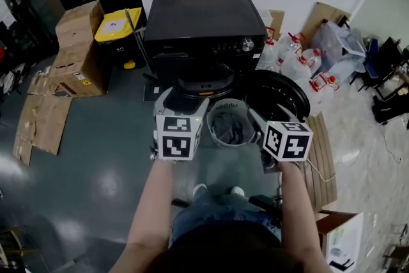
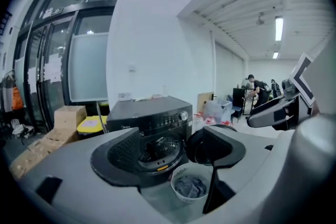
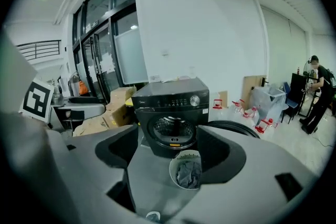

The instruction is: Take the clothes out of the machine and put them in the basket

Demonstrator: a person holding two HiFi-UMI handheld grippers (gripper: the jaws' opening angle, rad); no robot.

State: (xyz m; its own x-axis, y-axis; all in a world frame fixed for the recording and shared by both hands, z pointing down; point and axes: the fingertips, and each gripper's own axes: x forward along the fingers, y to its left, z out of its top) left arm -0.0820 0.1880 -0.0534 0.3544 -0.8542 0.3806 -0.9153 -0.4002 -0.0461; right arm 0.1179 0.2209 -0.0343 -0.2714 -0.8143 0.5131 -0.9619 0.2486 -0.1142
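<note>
The black front-loading washing machine [image 1: 204, 29] stands against the white wall, its round door [image 1: 281, 96] swung open to the right. On the floor in front of it sits a white perforated basket [image 1: 213, 132] with grey clothes [image 1: 231, 128] inside. My left gripper [image 1: 182, 104] and right gripper [image 1: 259, 119] hover side by side above and in front of the basket, both open and empty. In the right gripper view the basket [image 3: 174, 164] and clothes [image 3: 189, 176] lie between the jaws, far below, and the drum [image 3: 172, 127] shows bare perforated metal. The left gripper view shows the basket [image 2: 181, 194] too.
Cardboard boxes [image 1: 80, 48] and a yellow-lidded bin [image 1: 118, 25] stand left of the machine, with flattened cardboard [image 1: 38, 121] on the floor. Water jugs [image 1: 307, 64] and bags crowd the right. A wooden board [image 1: 319, 156] lies beside the door. People [image 3: 315, 92] stand far right.
</note>
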